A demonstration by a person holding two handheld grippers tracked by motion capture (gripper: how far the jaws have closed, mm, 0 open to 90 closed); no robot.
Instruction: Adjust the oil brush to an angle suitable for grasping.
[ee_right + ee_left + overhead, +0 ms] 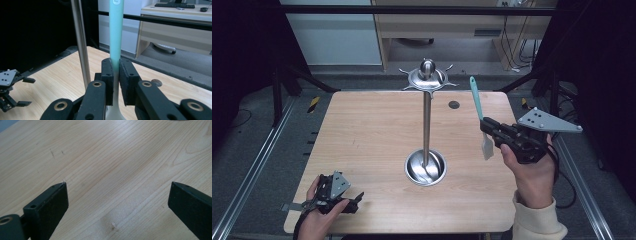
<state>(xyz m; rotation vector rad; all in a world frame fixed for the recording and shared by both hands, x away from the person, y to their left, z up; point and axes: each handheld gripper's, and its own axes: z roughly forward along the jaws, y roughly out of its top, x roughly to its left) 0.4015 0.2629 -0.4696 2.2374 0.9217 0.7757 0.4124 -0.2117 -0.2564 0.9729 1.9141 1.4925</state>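
Right gripper (490,131) is clamped on the handle of a spatula (477,107), jaws pressed against both sides of the shaft, as the right gripper view confirms (116,45). Gripper and spatula are held in the air over the right edge of the table (372,130). The spatula stands nearly upright: teal handle end up, pale blade (487,149) down.

Left gripper (354,200) rests at the near left corner of the table. Its jaws stand wide apart with nothing between them; bare wood shows in the gap in the left gripper view.

A steel rack (427,125) stands at the middle of the table: round base dish (426,167), upright pole, and a top disc ringed with hooks (427,77). No utensil hangs from any hook.

Progress, as judged:
- Done: spatula picked up and lifted off the table.
- Left: raise the spatula to hook level, carry it inward to the rack, engage the handle end on a hook, then release. A hanging hole in the handle end cannot be made out.

Spatula and rack are well apart.
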